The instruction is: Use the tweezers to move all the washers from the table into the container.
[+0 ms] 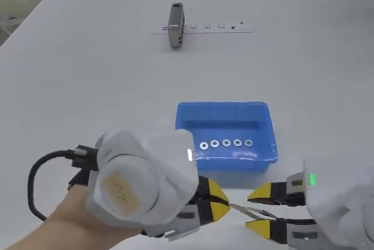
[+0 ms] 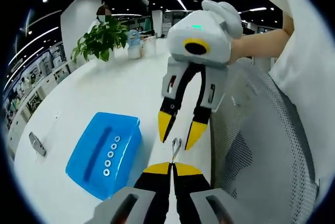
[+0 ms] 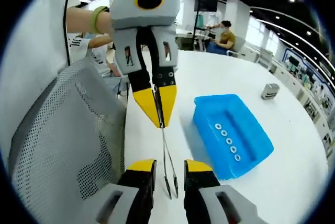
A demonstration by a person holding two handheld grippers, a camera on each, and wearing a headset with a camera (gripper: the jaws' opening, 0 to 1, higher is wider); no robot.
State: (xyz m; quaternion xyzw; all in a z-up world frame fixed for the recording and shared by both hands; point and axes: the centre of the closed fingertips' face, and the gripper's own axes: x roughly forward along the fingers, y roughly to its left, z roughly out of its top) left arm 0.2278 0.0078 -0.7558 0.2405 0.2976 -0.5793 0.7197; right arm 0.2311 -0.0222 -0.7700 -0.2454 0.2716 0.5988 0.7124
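Clamping tweezers [image 3: 164, 150], left claw [image 3: 159, 122] pinched together; right claw [image 3: 170, 165] apart; tweezers' rear end hidden.

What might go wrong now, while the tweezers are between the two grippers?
The left gripper pinches the thin tweezers near one end only, so they may pivot or slip. The right gripper stands open around them; closing off-centre might knock them loose, near the table edge.

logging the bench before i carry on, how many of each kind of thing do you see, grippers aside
washers: 5, all in the container
blue container: 1
tweezers: 1
small grey metal object: 1
printed strip: 1
total: 9
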